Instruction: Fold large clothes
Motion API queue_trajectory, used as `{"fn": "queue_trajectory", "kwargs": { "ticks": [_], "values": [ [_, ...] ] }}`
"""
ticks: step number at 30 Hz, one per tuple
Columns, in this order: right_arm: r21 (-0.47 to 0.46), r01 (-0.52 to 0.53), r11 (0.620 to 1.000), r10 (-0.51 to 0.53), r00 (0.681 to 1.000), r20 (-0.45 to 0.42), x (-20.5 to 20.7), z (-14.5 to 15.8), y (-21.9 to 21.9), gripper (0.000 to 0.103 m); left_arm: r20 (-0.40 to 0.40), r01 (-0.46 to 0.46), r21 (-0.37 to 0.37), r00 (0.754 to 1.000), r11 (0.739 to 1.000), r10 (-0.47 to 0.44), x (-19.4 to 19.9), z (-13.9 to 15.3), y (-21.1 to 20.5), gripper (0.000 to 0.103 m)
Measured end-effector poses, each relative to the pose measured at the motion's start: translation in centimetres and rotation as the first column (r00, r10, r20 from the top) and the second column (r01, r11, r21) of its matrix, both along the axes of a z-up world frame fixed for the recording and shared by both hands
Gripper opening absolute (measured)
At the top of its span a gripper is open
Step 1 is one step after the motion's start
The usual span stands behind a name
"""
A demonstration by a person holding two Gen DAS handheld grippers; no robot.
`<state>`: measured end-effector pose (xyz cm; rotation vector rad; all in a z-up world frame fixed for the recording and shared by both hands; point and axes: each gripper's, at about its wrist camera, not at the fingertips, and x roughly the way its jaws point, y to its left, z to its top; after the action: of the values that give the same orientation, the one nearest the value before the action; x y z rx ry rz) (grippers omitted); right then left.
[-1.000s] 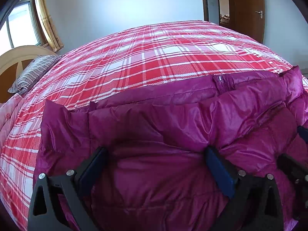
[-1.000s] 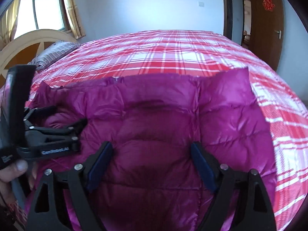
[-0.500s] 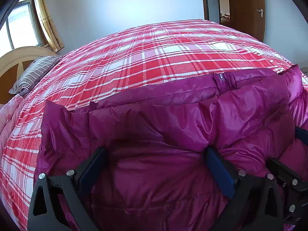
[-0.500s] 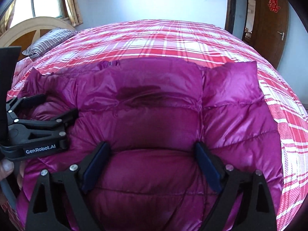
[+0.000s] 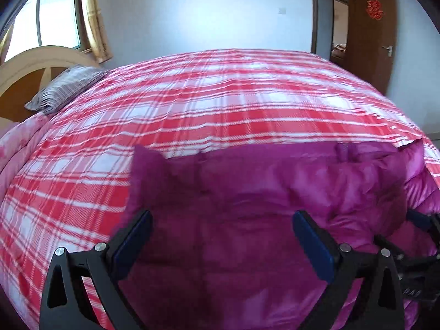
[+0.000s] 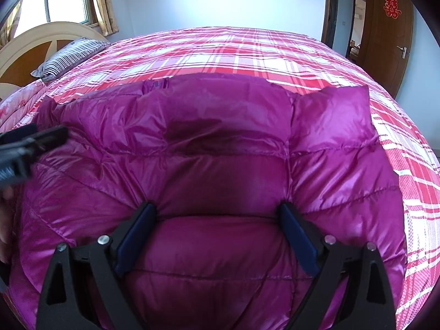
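Observation:
A magenta quilted down jacket [image 5: 261, 192] lies folded on the red and white plaid bed [image 5: 220, 96]. It also fills the right wrist view [image 6: 220, 143]. My left gripper [image 5: 222, 233] is open, its jaws wide apart just above the jacket's left part. My right gripper [image 6: 217, 228] is open over the jacket's middle, jaws wide apart, nothing between them. The left gripper shows at the left edge of the right wrist view [image 6: 30, 143]. The right gripper shows at the right edge of the left wrist view [image 5: 418, 244].
A striped pillow [image 5: 66, 88] lies by the wooden headboard [image 5: 24, 74] at the left. A pink quilt [image 5: 16, 148] lies along the bed's left side. A brown door [image 6: 390, 33] stands open at the far right. A window with curtains [image 5: 60, 16] is at the back left.
Both grippers have lifted and pulled back from the jacket, staying open. The left view has swung to the left, so more plaid bed shows beside the jacket.

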<state>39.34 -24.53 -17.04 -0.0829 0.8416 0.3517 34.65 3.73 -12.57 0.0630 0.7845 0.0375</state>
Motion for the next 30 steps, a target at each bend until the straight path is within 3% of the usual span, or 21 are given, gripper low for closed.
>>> {"fn": "queue_trajectory", "kwargs": {
  "ticks": [3,11,14,16,18,23,30],
  "values": [
    [-0.003,-0.001,1.000,0.001,1.000,0.002,0.0,0.0,0.0,0.095,-0.051,-0.007,0.017,0.999,1.000,0.008,0.4,-2.0,0.4,0.102],
    [-0.019,0.000,1.000,0.000,1.000,0.001,-0.3,0.8,0.1,0.092,-0.038,-0.019,0.032,0.999,0.999,0.020,0.9,-2.7,0.0,0.102],
    [0.040,0.025,0.999,-0.026,1.000,0.009,-1.5,2.2,-0.7,0.088,-0.041,-0.020,0.020,0.999,1.000,0.020,0.9,-2.7,0.1,0.102],
    [0.101,-0.012,0.995,0.007,0.999,0.044,-3.4,3.4,-0.6,0.088,-0.042,-0.019,0.015,0.999,1.000,0.020,0.9,-2.7,0.1,0.102],
    [0.090,-0.053,0.995,0.045,0.995,0.087,-4.9,3.8,0.0,0.087,-0.043,-0.019,0.011,0.999,1.000,0.019,1.0,-2.8,0.2,0.102],
    [0.040,-0.092,0.995,0.087,0.990,0.112,-5.5,1.1,1.3,0.093,-0.044,-0.019,0.005,0.999,1.000,0.020,0.9,-2.8,0.3,0.102],
    [0.015,-0.084,0.996,0.082,0.994,0.072,-4.7,0.4,1.7,0.097,-0.048,-0.023,0.019,0.999,1.000,0.024,1.1,-2.9,0.1,0.102]
  ]
}}
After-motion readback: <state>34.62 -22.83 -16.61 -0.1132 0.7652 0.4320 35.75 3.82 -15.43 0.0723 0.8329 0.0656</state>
